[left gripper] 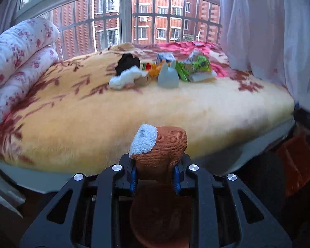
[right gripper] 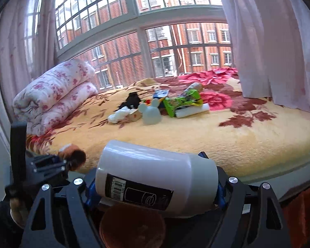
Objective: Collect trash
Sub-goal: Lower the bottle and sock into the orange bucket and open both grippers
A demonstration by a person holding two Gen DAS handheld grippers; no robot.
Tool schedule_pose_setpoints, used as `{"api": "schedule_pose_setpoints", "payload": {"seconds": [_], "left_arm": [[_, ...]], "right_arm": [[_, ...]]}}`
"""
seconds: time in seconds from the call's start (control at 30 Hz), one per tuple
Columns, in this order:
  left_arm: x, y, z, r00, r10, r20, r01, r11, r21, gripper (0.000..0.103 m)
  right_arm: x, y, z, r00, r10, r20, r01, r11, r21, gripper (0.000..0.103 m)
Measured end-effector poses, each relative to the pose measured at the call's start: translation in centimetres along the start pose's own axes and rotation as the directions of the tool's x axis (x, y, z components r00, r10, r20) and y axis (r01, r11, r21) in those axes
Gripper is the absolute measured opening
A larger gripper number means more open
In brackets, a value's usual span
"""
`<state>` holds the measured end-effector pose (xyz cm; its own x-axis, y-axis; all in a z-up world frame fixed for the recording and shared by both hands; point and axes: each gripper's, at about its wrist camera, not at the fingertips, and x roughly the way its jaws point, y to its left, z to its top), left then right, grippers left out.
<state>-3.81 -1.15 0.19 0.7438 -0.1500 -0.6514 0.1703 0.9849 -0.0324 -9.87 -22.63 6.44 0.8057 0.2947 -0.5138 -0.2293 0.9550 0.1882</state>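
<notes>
My left gripper (left gripper: pixel 155 177) is shut on an orange sock (left gripper: pixel 161 150) with a pale blue patch, held off the near edge of the bed. In the right wrist view that gripper (right gripper: pixel 66 162) and the sock (right gripper: pixel 74 155) show at the lower left. My right gripper (right gripper: pixel 155 192) grips a white bottle (right gripper: pixel 150 171) with a black label, lying sideways between the blue pads. Far back on the bed lies a heap of litter: a green wrapper (left gripper: pixel 193 67), white crumpled paper (left gripper: pixel 124 78), a small cardboard box (left gripper: pixel 142 80), a black cloth (left gripper: pixel 127 62).
A pale blue eared figure (left gripper: pixel 167 76) stands in the heap. The bed carries a yellow flowered blanket (left gripper: pixel 175 107) and a folded floral quilt (left gripper: pixel 16 57) at the left. A curtain (left gripper: pixel 268 31) hangs at the right. A round brown container (right gripper: pixel 132 225) sits below the right gripper.
</notes>
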Motion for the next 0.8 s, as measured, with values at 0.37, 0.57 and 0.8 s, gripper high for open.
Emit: {"api": "schedule_pose_setpoints", "payload": {"seconds": [0.37, 0.57, 0.8], "left_arm": [[0.7, 0.6, -6.1, 0.993, 0.022, -0.117, -0.020, 1.000, 0.015, 0.025], [1.5, 1.6, -7.8, 0.984, 0.027, -0.176, -0.025, 1.000, 0.013, 0.025], [2.8, 2.2, -9.2, 0.971, 0.025, -0.237, -0.022, 1.000, 0.013, 0.025]], "right_arm": [[1.0, 2.7, -2.4, 0.996, 0.041, -0.079, -0.044, 0.998, -0.046, 0.080], [2.6, 3.2, -4.6, 0.985, 0.053, -0.164, -0.064, 0.996, -0.062, 0.080], [5.4, 4.1, -7.0, 0.957, 0.089, -0.274, -0.111, 0.992, -0.065, 0.080]]}}
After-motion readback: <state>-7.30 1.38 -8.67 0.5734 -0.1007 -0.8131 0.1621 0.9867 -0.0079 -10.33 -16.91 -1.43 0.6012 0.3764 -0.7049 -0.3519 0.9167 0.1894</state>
